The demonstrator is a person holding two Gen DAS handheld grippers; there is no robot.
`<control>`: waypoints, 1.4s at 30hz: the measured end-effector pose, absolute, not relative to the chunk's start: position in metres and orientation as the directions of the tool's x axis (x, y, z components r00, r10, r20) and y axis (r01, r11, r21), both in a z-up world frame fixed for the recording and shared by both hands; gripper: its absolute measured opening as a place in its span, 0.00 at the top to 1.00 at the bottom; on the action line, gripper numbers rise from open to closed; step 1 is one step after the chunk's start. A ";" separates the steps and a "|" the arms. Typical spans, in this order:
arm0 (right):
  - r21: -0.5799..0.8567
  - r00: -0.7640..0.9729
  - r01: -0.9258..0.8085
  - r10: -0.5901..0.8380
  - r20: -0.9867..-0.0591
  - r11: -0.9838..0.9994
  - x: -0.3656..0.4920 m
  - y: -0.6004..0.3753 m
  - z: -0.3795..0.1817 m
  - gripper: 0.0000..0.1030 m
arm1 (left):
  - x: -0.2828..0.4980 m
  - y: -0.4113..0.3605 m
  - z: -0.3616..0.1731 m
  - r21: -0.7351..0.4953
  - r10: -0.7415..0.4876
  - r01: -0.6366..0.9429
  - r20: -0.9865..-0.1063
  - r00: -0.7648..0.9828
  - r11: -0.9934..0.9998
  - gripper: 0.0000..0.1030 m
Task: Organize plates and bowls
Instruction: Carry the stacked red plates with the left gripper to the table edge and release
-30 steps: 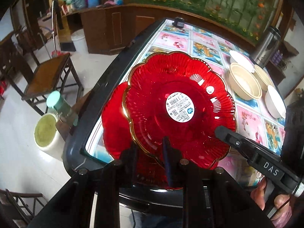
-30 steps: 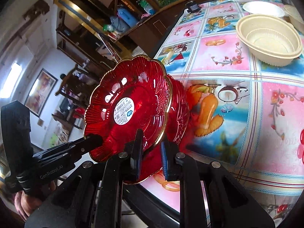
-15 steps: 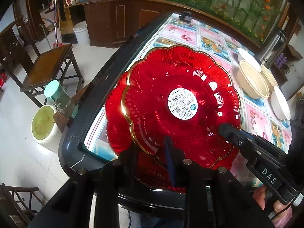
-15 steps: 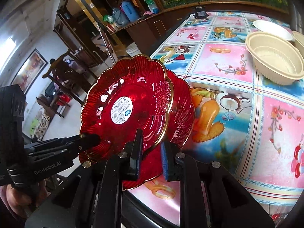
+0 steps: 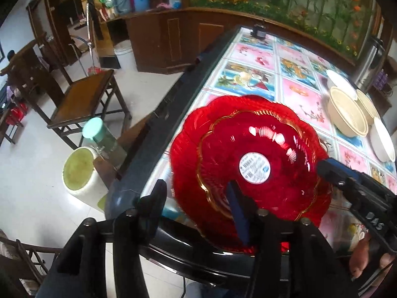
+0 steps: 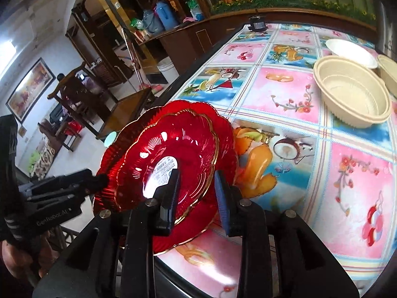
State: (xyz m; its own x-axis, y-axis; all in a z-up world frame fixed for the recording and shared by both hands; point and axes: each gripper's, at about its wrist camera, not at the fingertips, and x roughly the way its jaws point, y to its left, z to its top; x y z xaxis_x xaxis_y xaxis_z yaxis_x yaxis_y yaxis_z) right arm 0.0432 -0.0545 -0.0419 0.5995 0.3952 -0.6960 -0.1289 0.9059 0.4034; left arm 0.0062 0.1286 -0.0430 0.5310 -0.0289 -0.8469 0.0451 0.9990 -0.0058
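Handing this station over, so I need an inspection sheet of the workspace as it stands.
Surface: table under a fruit-print cloth.
Job's things: two red plates stacked at the near edge; beige bowls and white dishes at the far side.
Clutter: small black device at the far edge.
Grippers: left gripper and right gripper opening, plate rim between each pair.
Cables: nothing seen.
Surroundings: wooden chair, cabinets.

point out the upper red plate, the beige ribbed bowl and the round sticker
upper red plate [image 5: 223, 154]: left wrist view, ribbed inner surface
beige ribbed bowl [image 6: 352, 89]: right wrist view, inside floor
round sticker [image 5: 254, 167]: left wrist view, middle of the label
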 end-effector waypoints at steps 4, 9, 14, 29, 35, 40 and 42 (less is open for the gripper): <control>0.402 0.672 -0.157 0.396 -0.625 0.902 0.033 -0.076 -0.025 0.72 | 0.006 0.131 -0.040 -0.024 -0.038 0.033 -0.841 0.540 0.999 0.46; 0.445 0.745 -0.100 0.364 -0.559 0.890 0.024 -0.114 -0.022 0.55 | 0.006 0.116 -0.043 -0.029 -0.056 0.059 -0.844 0.533 0.998 0.42; 0.475 0.771 -0.023 0.318 -0.551 0.880 0.019 -0.149 -0.035 0.55 | 0.001 0.097 -0.043 -0.017 -0.066 0.096 -0.844 0.532 0.995 0.41; 0.515 0.819 0.104 0.220 -0.530 0.851 0.000 -0.221 -0.048 0.55 | -0.010 0.012 -0.019 0.084 -0.062 0.195 -0.767 0.639 0.977 0.27; 0.530 0.822 0.139 0.201 -0.532 0.836 -0.007 -0.243 -0.050 0.55 | -0.007 -0.022 -0.022 0.073 -0.096 0.238 -0.772 0.629 0.969 0.25; 0.543 0.834 0.187 0.160 -0.529 0.819 -0.020 -0.272 -0.051 0.55 | -0.001 -0.053 -0.032 0.051 -0.128 0.265 -0.778 0.615 0.963 0.24; 0.539 0.835 0.205 0.141 -0.532 0.817 -0.026 -0.285 -0.052 0.55 | 0.001 -0.066 -0.037 0.037 -0.145 0.278 -0.784 0.604 0.960 0.24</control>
